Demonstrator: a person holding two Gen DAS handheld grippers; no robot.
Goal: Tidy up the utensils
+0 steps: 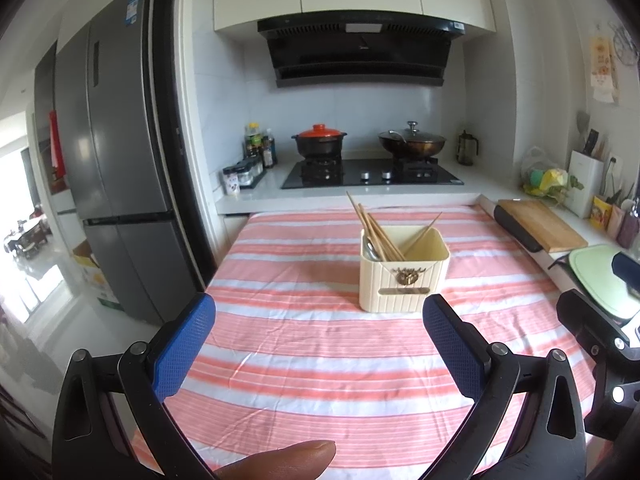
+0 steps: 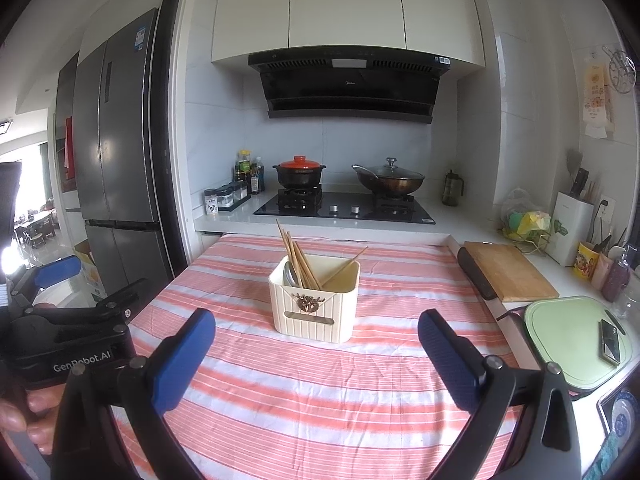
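Chopsticks (image 1: 376,232) lean in holder (image 1: 404,280); both claws (image 1: 320,344) (image 2: 316,356) gape, empty.

You are looking at a cream utensil holder (image 1: 404,270) sitting upright on the striped worktop (image 1: 320,340), wooden chopsticks (image 1: 374,230) and a metal spoon (image 1: 370,250) leaning inside it.

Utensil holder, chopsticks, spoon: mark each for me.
utensil holder (image 2: 316,316), right wrist view, on its ribbed front wall.
chopsticks (image 2: 296,258), right wrist view, on the bundle above the rim.
spoon (image 1: 370,249), left wrist view, on the metal part inside the left corner.
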